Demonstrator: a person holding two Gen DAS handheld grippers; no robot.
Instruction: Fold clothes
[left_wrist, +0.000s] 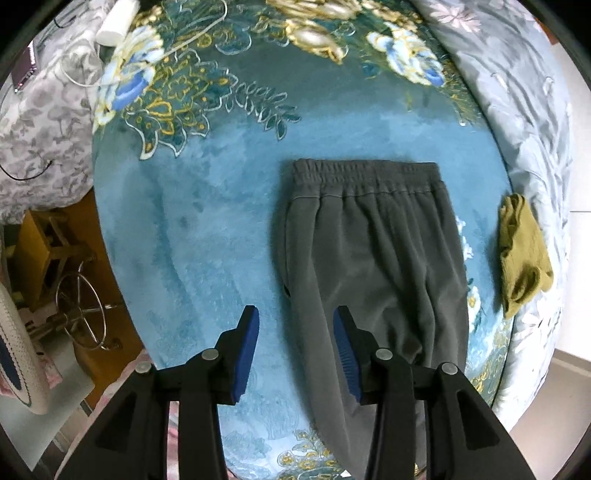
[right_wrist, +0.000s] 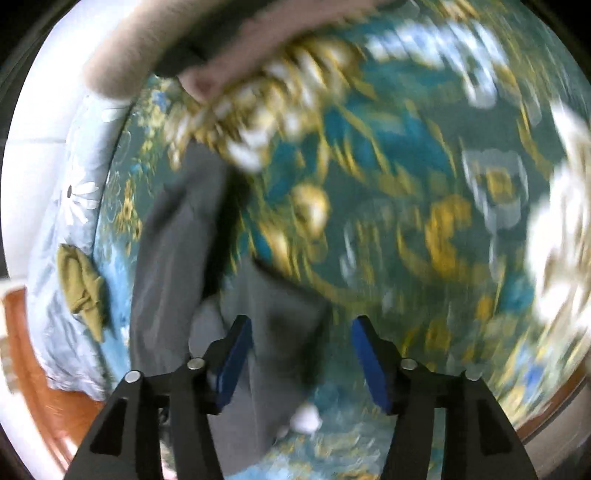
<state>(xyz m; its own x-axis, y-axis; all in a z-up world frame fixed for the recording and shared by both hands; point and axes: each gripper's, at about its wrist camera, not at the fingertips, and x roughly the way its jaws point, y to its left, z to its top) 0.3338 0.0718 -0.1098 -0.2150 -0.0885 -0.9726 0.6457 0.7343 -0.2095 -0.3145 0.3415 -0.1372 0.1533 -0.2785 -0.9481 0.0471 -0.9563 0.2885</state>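
Observation:
Dark grey trousers (left_wrist: 373, 251) lie flat on the blue floral blanket (left_wrist: 192, 229), folded lengthwise, elastic waistband at the far end. My left gripper (left_wrist: 295, 354) hovers open over their near left edge, nothing between its blue pads (left_wrist: 245, 354). The right wrist view is badly motion-blurred. There the grey trousers (right_wrist: 173, 258) run along the left, and my right gripper (right_wrist: 301, 363) is open above their lower part, holding nothing. A person's sleeve and hand (right_wrist: 199, 48) cross the top of that view.
An olive-green garment (left_wrist: 521, 254) lies crumpled at the blanket's right edge, also seen as the olive cloth (right_wrist: 83, 286). A grey floral quilt (left_wrist: 524, 110) borders the right. A white bottle (left_wrist: 118, 22), cables and a patterned pillow (left_wrist: 40, 140) sit far left. A metal stool (left_wrist: 81, 306) stands beside the bed.

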